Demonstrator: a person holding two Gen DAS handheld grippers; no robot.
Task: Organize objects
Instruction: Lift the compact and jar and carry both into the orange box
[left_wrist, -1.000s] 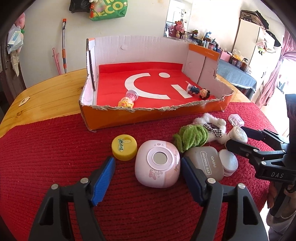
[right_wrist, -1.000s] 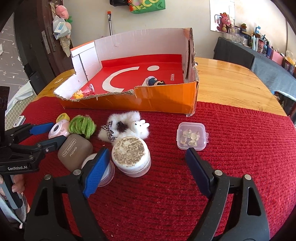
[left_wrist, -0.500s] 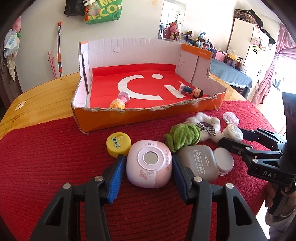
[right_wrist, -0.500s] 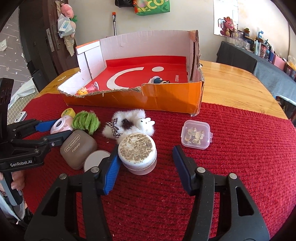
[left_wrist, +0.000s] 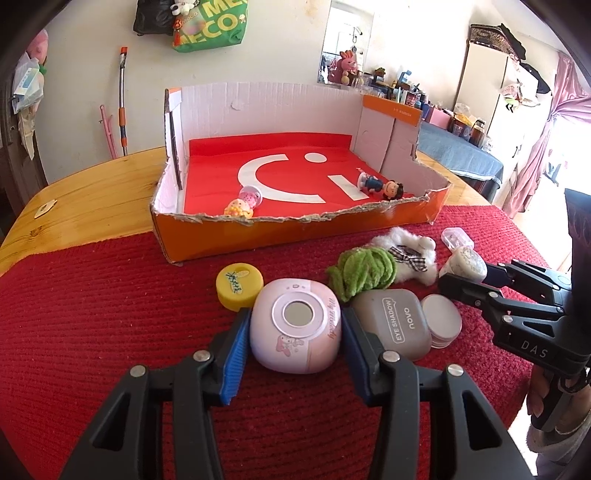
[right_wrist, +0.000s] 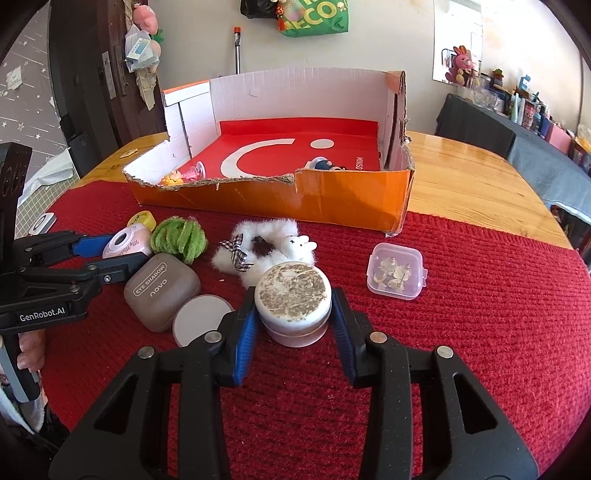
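Observation:
On the red mat, a pink rounded case (left_wrist: 295, 325) with a small round mirror lies between my left gripper's (left_wrist: 294, 319) blue pads, and both pads press its sides. A round white jar (right_wrist: 293, 291) with a speckled lid stands between the pads of my right gripper (right_wrist: 293, 308). That gripper's jaws are closing and both pads touch the jar. Behind both stands the orange cardboard box (left_wrist: 295, 230) with a red floor, its front wall low and torn. Each gripper also shows in the other's view at the frame's edge.
Between the grippers lie a grey eye shadow case (left_wrist: 395, 328), a flat white compact (left_wrist: 443, 321), a green fuzzy scrunchie (left_wrist: 362, 271) and a white fluffy clip (left_wrist: 406, 251). A yellow cap (left_wrist: 239, 285) and a clear small box (right_wrist: 397, 271) flank them. Two figurines (left_wrist: 240, 206) lie in the box.
Both grippers narrowed from wide apart. The left pads came in onto the pink case, the right pads onto the round jar. The objects on the mat stayed where they were.

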